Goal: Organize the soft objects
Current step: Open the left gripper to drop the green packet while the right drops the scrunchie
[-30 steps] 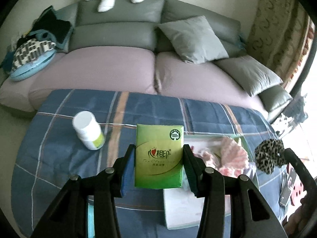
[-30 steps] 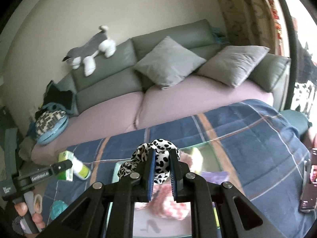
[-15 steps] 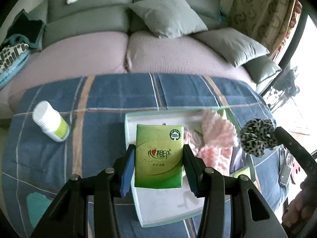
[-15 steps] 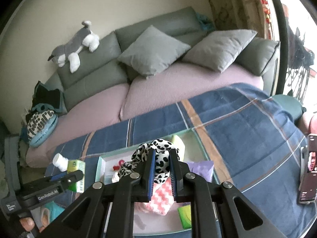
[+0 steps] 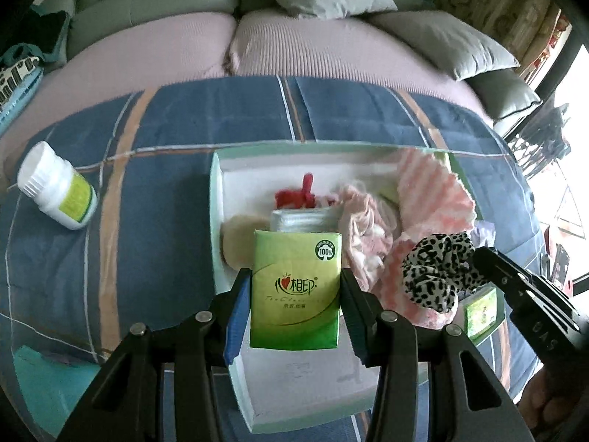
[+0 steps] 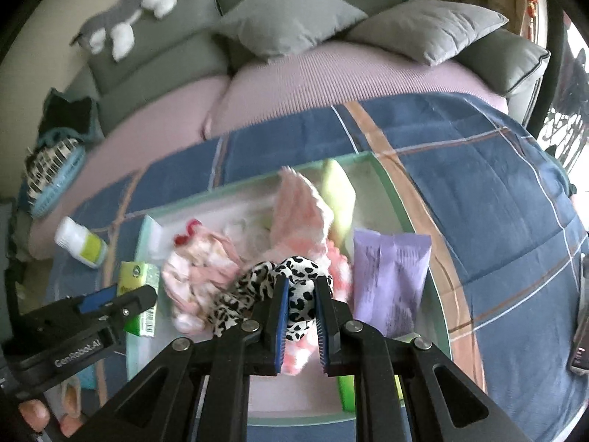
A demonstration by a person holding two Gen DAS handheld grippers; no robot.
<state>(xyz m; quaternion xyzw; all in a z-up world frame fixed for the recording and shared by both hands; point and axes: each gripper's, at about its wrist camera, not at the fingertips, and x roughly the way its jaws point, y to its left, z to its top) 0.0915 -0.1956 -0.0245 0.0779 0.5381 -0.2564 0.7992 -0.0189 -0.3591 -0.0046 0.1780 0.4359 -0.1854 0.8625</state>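
Left gripper [image 5: 295,307]: pinching the green tissue pack [image 5: 295,289] by its two long sides; pads pressing flat on the wrapper; pack standing upright in the jaws, long axis running away from the camera
Right gripper [image 6: 299,316]: squeezing the leopard scrunchie [image 6: 272,283] between nearly closed pads; fabric bunching out to the left of the jaws
Tray [image 5: 217,199]: lying on the blue plaid blanket [image 5: 165,125]; directly below and ahead of both tools
Pack to tray: hanging over the near-left part, above bare white floor; the left hand being the nearer one to that free space
Scrunchie to tray: hovering over the pink knit cloth [image 6: 302,206], just left of the purple packet [image 6: 390,276]
Left out: white bottle [image 5: 55,188] lying on the blanket, well left of the tray
Judgement: both items needing only a short drop and release
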